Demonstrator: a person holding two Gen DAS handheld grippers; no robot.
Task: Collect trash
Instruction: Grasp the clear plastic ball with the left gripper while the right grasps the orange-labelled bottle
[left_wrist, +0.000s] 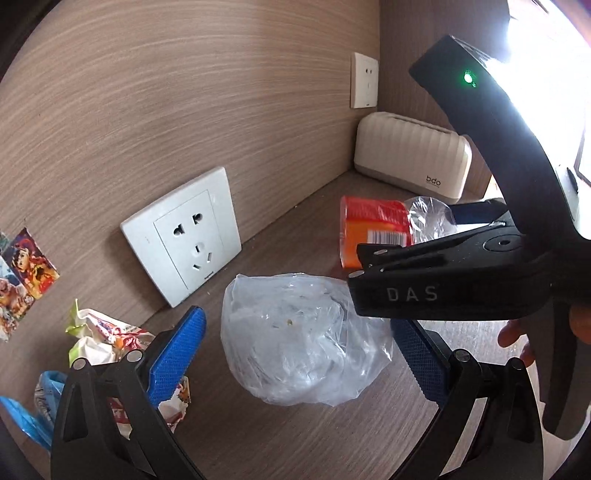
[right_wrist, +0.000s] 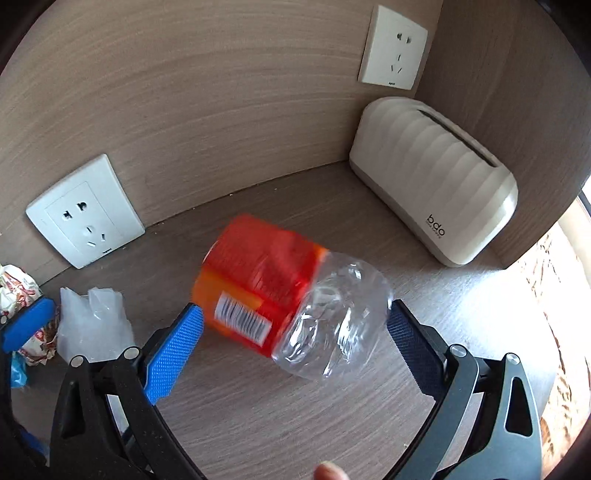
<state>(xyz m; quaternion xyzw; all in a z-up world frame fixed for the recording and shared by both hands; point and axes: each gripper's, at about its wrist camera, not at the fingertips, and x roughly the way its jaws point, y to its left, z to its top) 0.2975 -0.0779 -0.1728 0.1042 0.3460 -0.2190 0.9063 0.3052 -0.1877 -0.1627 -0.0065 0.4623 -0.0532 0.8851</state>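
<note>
A crumpled clear plastic bag (left_wrist: 295, 339) lies on the wooden desk between the wide-open blue fingers of my left gripper (left_wrist: 303, 347); it also shows in the right wrist view (right_wrist: 92, 325). A clear plastic bottle with an orange label (right_wrist: 280, 291) lies on its side between the open fingers of my right gripper (right_wrist: 295, 332), looking blurred. The bottle also shows in the left wrist view (left_wrist: 373, 229), partly behind the right gripper's black body (left_wrist: 443, 280). Crumpled snack wrappers (left_wrist: 103, 339) lie at the left by the wall.
A cream ribbed tissue box (right_wrist: 436, 177) stands in the back right corner. Two wall sockets (right_wrist: 85, 210) (right_wrist: 393, 48) sit on the wood-grain back wall. A blue wrapper (left_wrist: 26, 417) lies at far left. Stickers (left_wrist: 26, 273) are on the wall.
</note>
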